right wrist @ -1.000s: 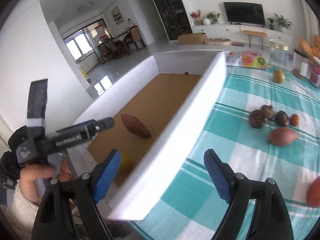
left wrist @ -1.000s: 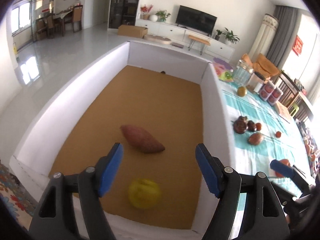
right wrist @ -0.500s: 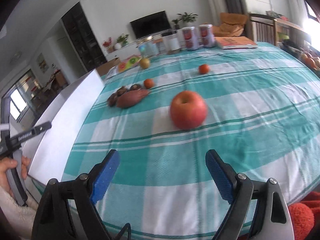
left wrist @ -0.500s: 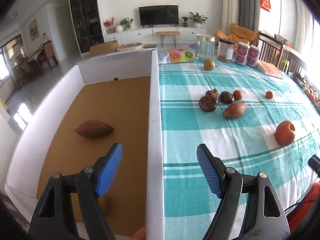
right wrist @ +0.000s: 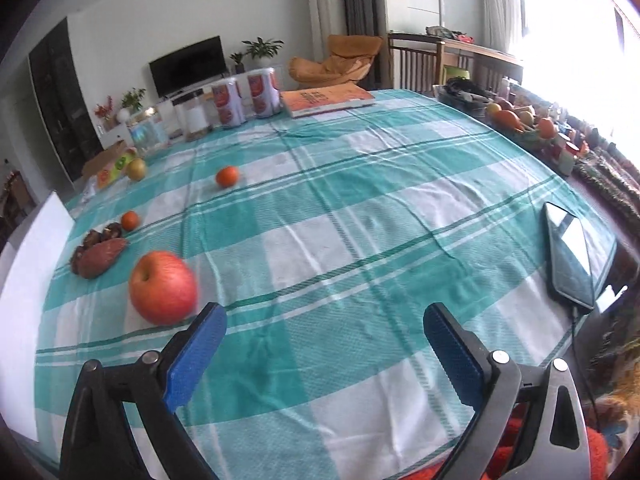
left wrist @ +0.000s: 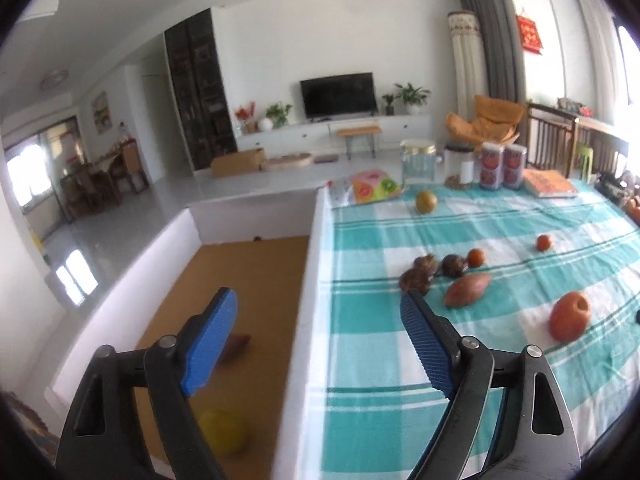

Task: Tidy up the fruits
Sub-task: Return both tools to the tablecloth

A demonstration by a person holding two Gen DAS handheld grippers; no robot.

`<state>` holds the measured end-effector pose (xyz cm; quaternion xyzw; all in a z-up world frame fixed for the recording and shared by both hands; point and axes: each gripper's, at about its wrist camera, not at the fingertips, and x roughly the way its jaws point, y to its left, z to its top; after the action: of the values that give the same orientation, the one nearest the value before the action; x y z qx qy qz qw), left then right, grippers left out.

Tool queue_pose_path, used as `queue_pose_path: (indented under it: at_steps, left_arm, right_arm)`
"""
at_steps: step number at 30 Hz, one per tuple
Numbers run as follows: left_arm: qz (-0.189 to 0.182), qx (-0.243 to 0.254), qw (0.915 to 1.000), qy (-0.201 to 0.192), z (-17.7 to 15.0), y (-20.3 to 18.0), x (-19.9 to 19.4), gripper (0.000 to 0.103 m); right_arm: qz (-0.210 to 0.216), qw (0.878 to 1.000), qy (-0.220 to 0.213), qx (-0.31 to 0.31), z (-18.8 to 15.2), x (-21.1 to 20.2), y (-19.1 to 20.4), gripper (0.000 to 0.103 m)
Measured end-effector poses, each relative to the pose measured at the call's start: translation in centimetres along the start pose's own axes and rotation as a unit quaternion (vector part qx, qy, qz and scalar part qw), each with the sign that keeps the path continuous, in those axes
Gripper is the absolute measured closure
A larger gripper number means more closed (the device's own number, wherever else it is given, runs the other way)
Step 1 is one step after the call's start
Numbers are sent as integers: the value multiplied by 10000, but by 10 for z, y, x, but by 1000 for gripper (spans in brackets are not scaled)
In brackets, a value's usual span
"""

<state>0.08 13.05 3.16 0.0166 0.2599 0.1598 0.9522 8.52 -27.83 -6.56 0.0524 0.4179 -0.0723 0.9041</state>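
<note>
Progress early: yellow round fruit (left wrist: 223, 431) in white-walled cardboard box (left wrist: 306, 320); red apple (right wrist: 163, 287) and others left. Left gripper (left wrist: 316, 338), right gripper (right wrist: 325, 354) empty, jaws opening.

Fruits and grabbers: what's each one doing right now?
Left gripper: opening, nothing between its jaws.
Right gripper: opening, nothing between its jaws.
Apple: loose on the tablecloth.
Yellow fruit: inside the white box.
Sweet potato: lying on the tablecloth.
Phone: flat at the table's edge.
</note>
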Motion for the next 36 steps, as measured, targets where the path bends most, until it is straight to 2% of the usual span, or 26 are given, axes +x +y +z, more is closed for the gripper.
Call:
queue_pose_path:
  at_steps: [2,5,8,10,14,17,19,23,24,30,36]
  left_arm:
    - [-444,-35,9990,21,5,-17,-3,15]
    - [-1128,96,9926,448,-1,-51,11,14]
    - [-1614,362,9813,982,-20,-91,38,14]
    - [-1764,521,9754,1215,-36,-114,60,14]
    - [-1805,561,9653,1800,-63,-139,108,14]
    - [-1616,584,9626,2095,-76,-144,131,14]
    - [-1491,648,9685,1884,-79,-145,129,14]
    - [-1536,563,9687,1865,-81,-142,129,12]
    - [-1552,569,9682,1879,-81,-143,129,10]
    - [-1579,605,9670,1907,-81,-145,133,7]
    - [-1742,574,9644,1907,-80,-141,133,7]
  right_arm:
    - [-182,9997,164,-6,5,15,-9,5]
    - [-391,9984,410,44,10,34,-23,5]
    - [-395,9973,614,97,14,47,-31,5]
    - [-441,9966,691,93,17,53,-33,5]
    - [-365,9966,709,192,23,62,-37,5]
    - [-339,9972,572,332,28,70,-40,5]
    - [-355,9971,497,459,31,77,-43,5]
    - [-298,9942,543,881,29,89,-55,5]
    - [-292,9943,487,903,30,90,-56,2]
    - [-674,9944,586,569,29,98,-43,0]
    - [-675,9944,568,583,28,98,-44,0]
